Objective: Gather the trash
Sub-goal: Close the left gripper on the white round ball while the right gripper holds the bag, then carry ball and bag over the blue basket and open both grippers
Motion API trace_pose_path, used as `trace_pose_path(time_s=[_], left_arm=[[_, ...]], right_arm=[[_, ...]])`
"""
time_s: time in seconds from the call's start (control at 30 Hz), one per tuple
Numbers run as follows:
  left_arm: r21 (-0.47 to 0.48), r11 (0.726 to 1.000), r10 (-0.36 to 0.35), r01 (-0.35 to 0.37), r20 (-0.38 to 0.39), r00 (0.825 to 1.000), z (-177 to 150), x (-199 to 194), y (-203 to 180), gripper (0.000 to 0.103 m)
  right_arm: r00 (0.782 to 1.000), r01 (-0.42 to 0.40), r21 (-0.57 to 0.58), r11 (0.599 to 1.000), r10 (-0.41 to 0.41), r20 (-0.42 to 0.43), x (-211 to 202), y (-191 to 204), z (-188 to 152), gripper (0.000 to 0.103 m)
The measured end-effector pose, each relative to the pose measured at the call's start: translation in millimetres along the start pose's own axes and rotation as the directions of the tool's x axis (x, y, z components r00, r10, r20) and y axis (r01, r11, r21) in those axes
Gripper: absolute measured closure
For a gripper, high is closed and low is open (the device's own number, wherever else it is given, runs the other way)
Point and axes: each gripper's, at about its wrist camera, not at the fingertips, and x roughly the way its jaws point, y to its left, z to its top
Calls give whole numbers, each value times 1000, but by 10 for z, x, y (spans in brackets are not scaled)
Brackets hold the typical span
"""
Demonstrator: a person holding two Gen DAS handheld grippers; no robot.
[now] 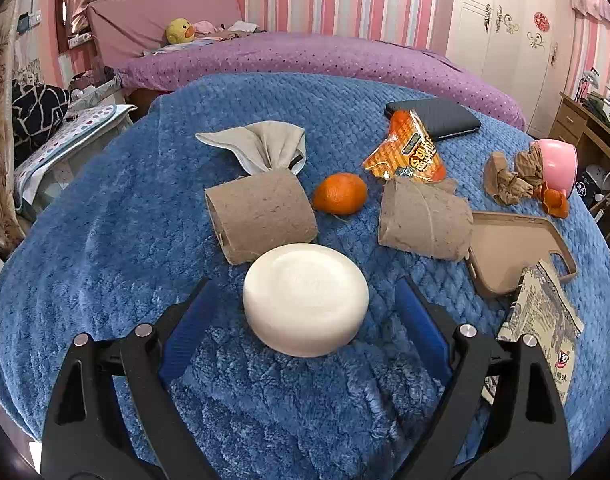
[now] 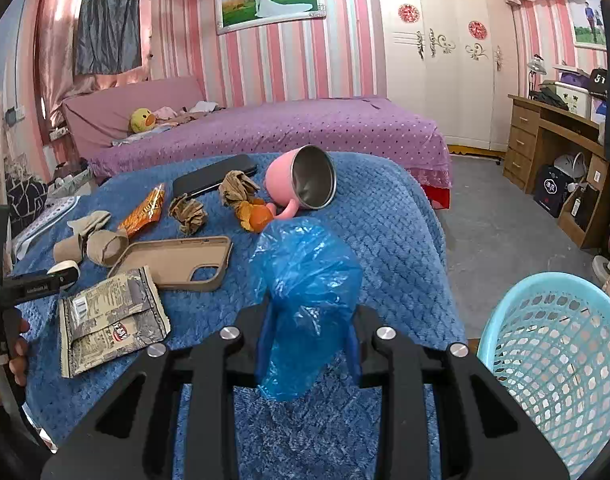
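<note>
My left gripper is open, its blue pads on either side of a round white soap bar without touching it. Beyond the soap lie two cardboard tubes, an orange snack wrapper, crumpled brown paper, orange peel and a grey printed wrapper. My right gripper is shut on a crumpled blue plastic bag, held above the blue blanket. A light blue mesh basket stands just to its right, off the blanket's edge.
A whole orange, a grey cloth, a tan phone case, a dark phone and a tipped pink mug also lie on the blanket. A purple bed is behind and a wooden desk to the right.
</note>
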Motion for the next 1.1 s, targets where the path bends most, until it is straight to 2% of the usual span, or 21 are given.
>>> trace_pose_path(time_s=[0.03, 0.07, 0.17, 0.2, 0.37, 0.5, 0.67, 0.87, 1.0, 1.1], left_arm=[[4, 1000, 2, -2, -12, 1000, 0, 24, -13, 19], [10, 1000, -2, 2, -22, 1000, -3, 45, -25, 30], [26, 1000, -2, 3, -28, 1000, -17, 58, -48, 41], [24, 1000, -6, 7, -23, 1000, -20, 50, -39, 42], [24, 1000, -3, 3, 3, 1000, -34, -26, -39, 42], [38, 999, 13, -16, 71, 997, -31, -213, -84, 42], [36, 999, -39, 33, 150, 988, -26, -583, -251, 42], [118, 989, -111, 89, 191, 975, -102, -919, -804, 42], [107, 979, -193, 176, 179, 965, -181, -1048, -1165, 42], [140, 966, -241, 218, 180, 954, -288, -1143, -1533, 42]], right_arm=[[1000, -1, -4, 1000, 1, -3, 14, 15, 2, 73], [1000, -3, -7, 1000, 3, -7, 29, 27, 1, 73], [1000, -7, -14, 1000, 7, -11, 46, 62, 0, 73], [1000, -8, -16, 1000, 8, -10, 44, 69, 1, 73], [1000, -3, -30, 1000, 3, -8, -2, 75, -8, 73], [1000, 15, -32, 999, -15, -3, -74, 3, -24, 73], [999, 51, -18, 999, -51, 15, -202, -195, -25, 73], [995, 91, 36, 995, -92, 38, -435, -575, -40, 73], [991, 120, 74, 990, -123, 44, -623, -889, -93, 73], [983, 173, 73, 982, -177, 45, -771, -1123, -135, 73]])
